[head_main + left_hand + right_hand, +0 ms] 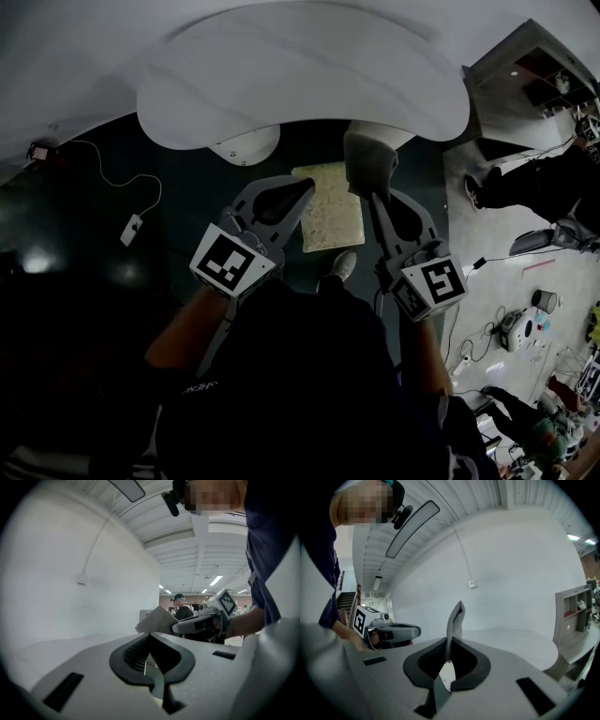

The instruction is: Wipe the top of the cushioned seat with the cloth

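The right tongs (368, 195) are closed on a grey cloth (370, 161). In the right gripper view the cloth (455, 620) stands up from between the pinched tips of the right tongs (449, 643) as a narrow folded strip. The left tongs (307, 186) are closed too, and the left gripper view shows the tips of the left tongs (150, 635) together with nothing between them. That view also shows the cloth (157, 620) just past the tips, at centre frame.

In the head view the cushioned seat (330, 214), a pale yellowish rectangle, lies at the centre of the frame between the two tongs. The cloth is at its upper right corner; whether the two touch cannot be told. A white rounded desk (300, 75) fills the top of the frame. The person's shoe (343, 264) shows just below the seat. A white cable with a small box (131, 228) lies on the dark floor at the left.
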